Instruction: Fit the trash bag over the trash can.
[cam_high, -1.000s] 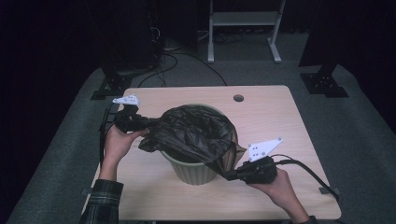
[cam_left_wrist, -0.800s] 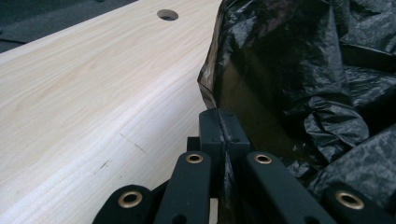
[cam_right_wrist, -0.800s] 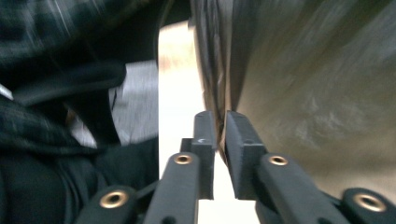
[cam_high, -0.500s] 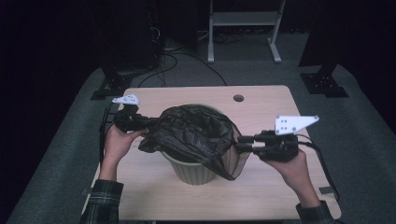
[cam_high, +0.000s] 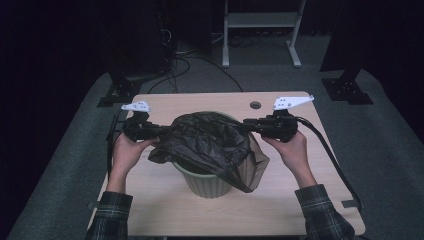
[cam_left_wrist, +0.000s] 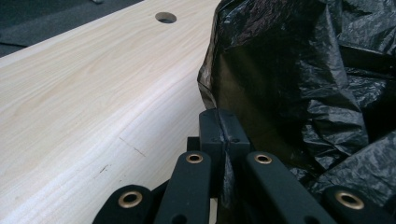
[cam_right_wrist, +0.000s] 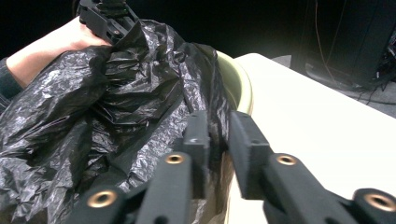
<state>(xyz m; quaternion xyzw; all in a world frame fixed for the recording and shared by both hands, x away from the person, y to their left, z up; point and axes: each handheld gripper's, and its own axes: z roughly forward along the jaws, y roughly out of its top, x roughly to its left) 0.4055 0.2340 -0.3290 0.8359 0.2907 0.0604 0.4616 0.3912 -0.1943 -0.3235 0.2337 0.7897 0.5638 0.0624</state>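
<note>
Black bin bag (cam_high: 210, 145), judged light, limp, slippery; best gripped at hem. Clamped by left hand-held gripper (cam_high: 159, 131); film sits between right hand-held gripper's (cam_high: 250, 123) slightly parted jaws.

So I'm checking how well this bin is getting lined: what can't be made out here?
- Inside of the bin: covered by the black bag in the high view.
- Right tongs: the right gripper view does not settle whether the pads press the bag.
- Bag's open edge: lost in dark crumples.
</note>
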